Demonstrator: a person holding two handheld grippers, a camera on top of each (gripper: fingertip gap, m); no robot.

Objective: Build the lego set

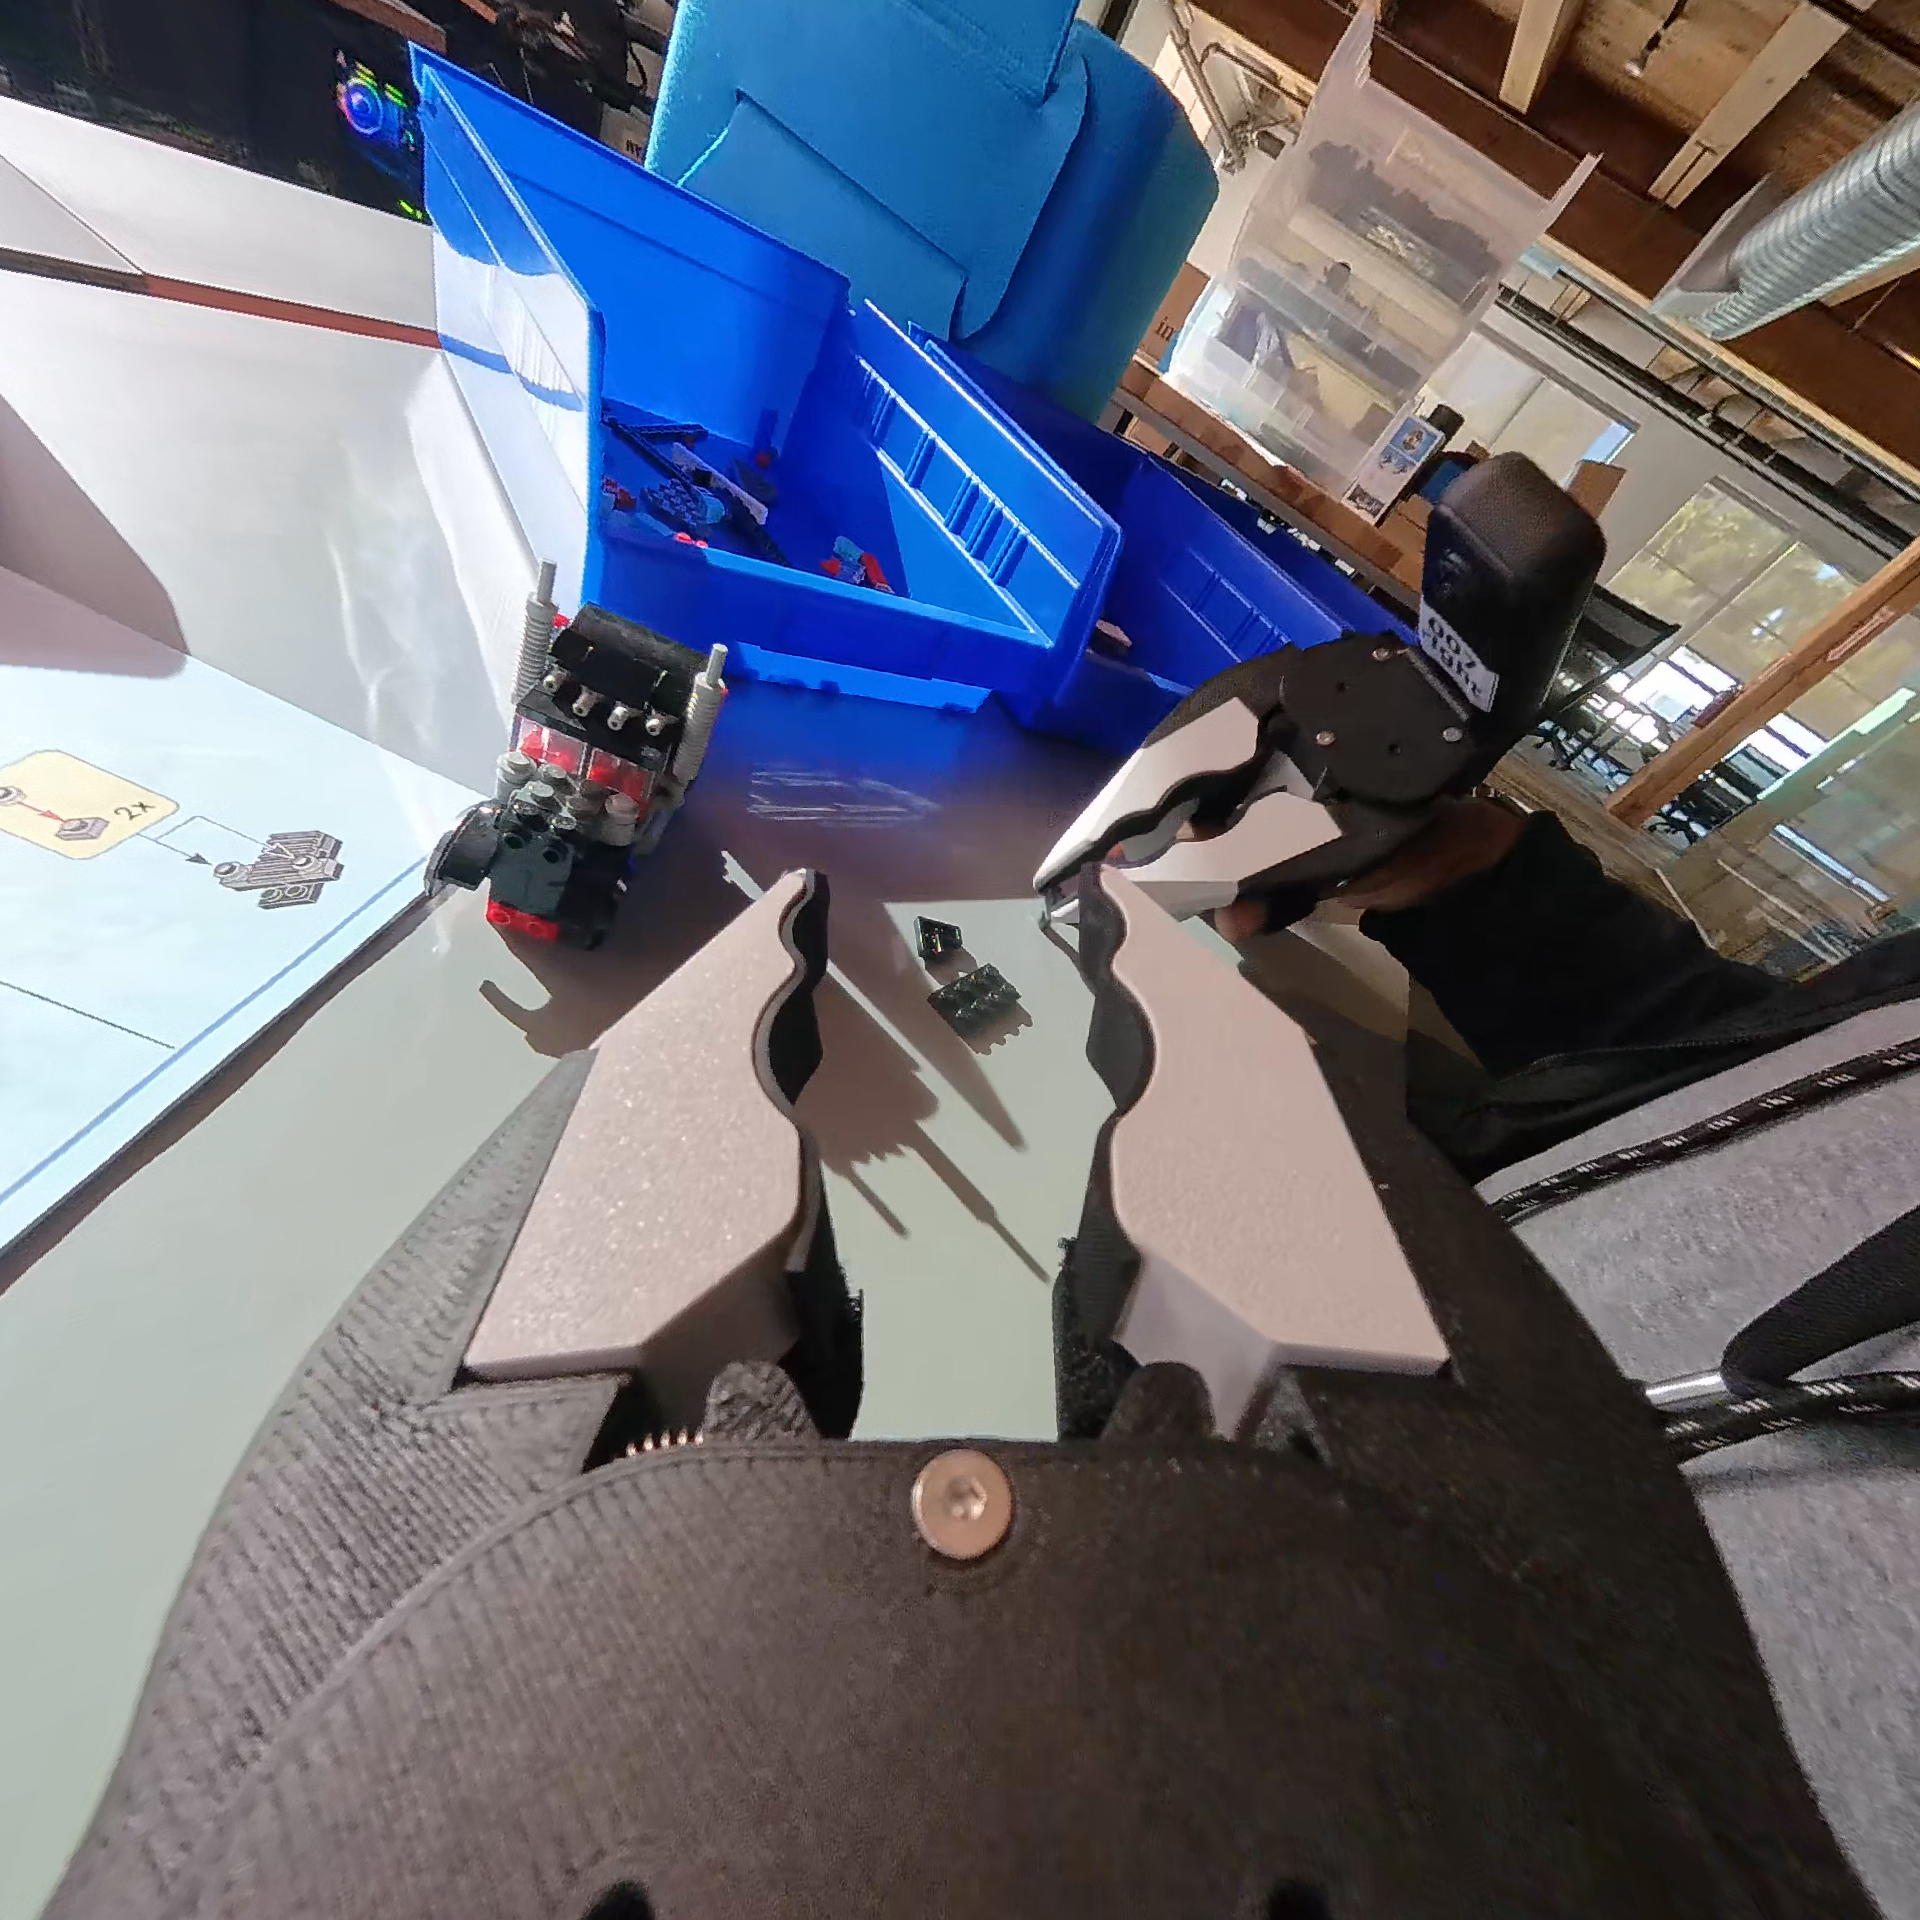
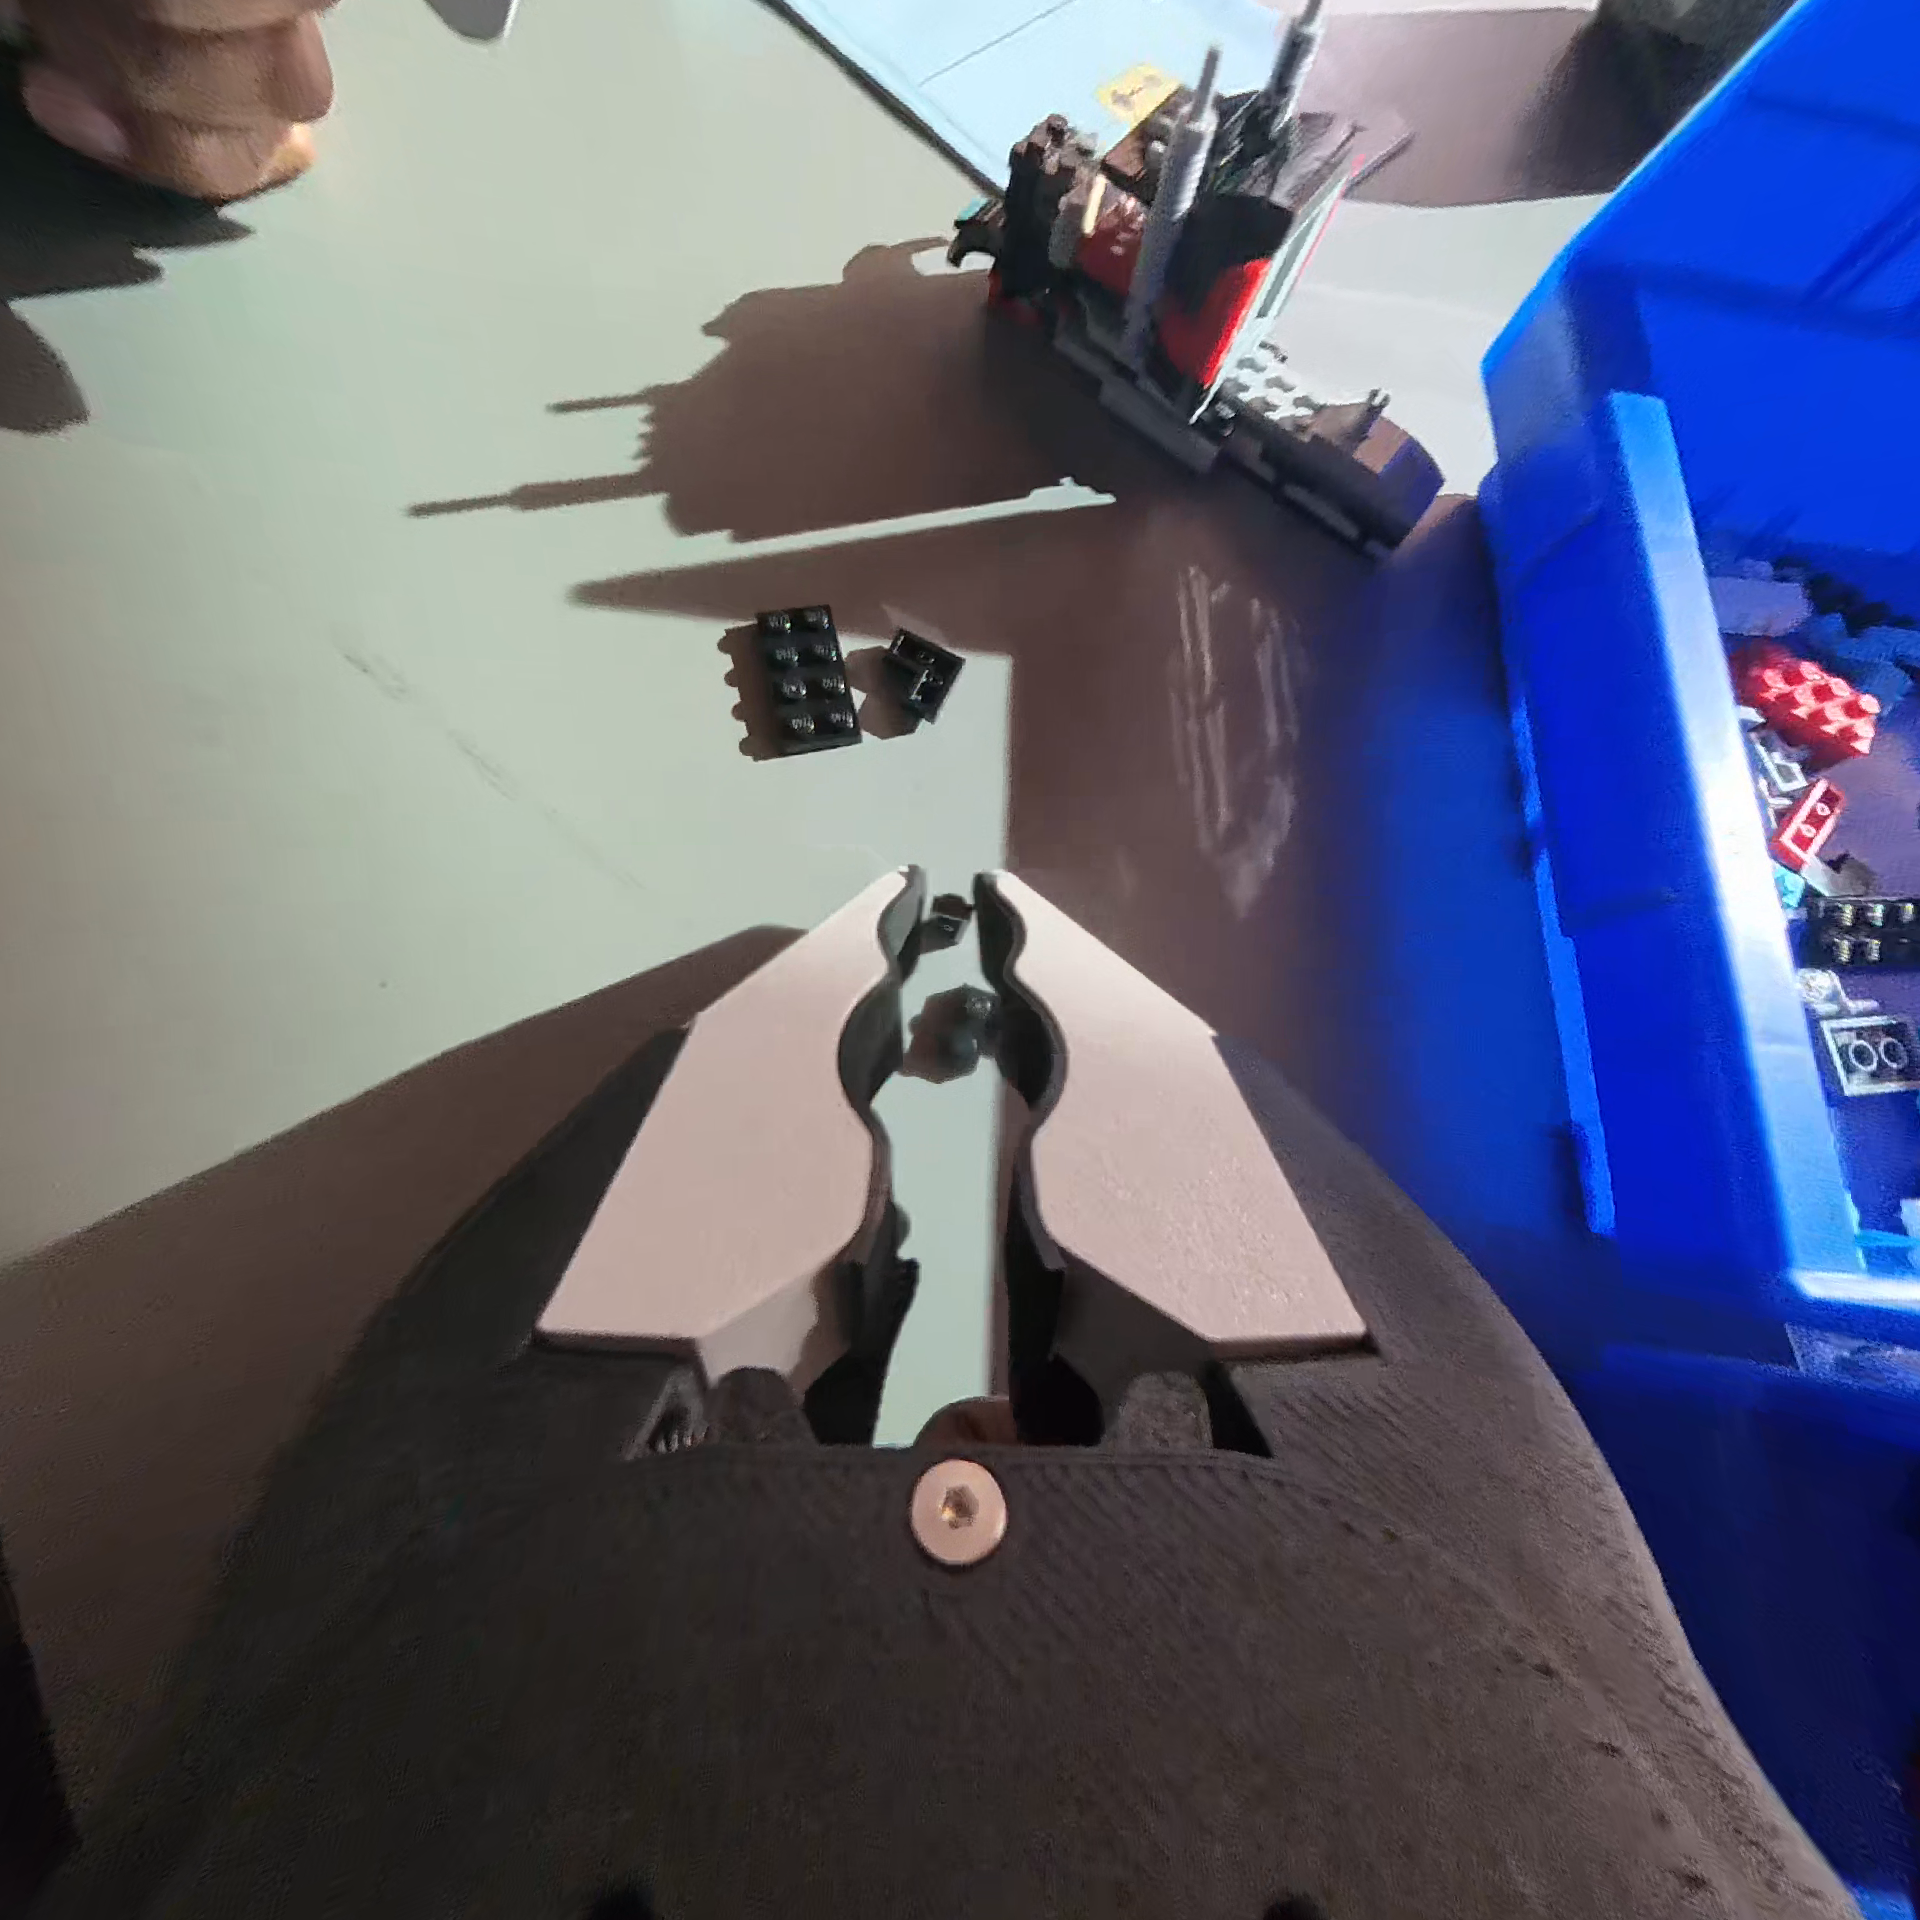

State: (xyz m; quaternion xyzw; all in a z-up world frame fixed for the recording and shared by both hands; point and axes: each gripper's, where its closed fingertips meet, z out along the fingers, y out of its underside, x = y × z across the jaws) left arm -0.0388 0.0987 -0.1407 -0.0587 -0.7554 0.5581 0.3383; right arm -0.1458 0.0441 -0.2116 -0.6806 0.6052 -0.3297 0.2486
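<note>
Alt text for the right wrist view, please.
The right gripper pinches a small dark lego piece above a pale table. Ahead lie a black studded plate and small black piece; beyond, a part-built truck, and a blue bin at right.

The left gripper is held low over the worktop, angled forward, its two grey fingers spread wide with nothing between them. The right gripper sits just beyond its tip — fingers drawn nearly together, pinching a small dark piece at the very ends. A gloved hand wraps its handle from below, bare fingertips showing, a dark sleeve behind.
</note>
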